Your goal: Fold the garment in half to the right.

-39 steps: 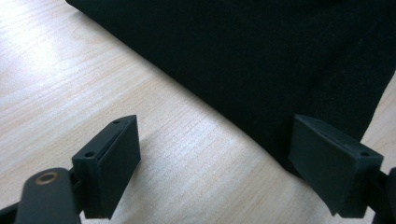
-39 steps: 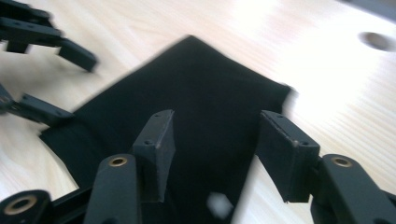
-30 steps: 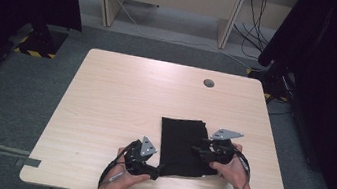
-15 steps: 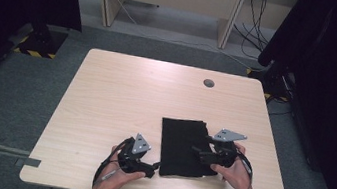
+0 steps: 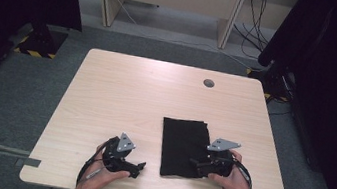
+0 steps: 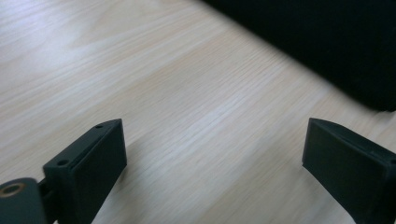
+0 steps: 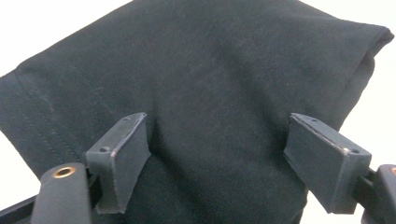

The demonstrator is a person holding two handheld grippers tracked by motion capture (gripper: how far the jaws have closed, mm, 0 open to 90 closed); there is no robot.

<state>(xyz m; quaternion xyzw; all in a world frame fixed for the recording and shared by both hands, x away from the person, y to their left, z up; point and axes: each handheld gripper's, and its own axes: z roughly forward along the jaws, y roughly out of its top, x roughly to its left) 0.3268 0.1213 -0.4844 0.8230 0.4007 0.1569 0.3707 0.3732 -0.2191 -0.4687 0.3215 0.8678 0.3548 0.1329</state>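
Wooden table (image 5: 146, 96), both grippers low, open-jawed.

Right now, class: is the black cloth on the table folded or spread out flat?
Folded. The black cloth forms a compact rectangle; the right gripper view shows doubled layers at its corner.

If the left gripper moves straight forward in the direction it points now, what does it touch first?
Most likely the folded black cloth. The left gripper has open jaws with bare table between them, and the cloth edge lies ahead, to the right. Depth is unclear.
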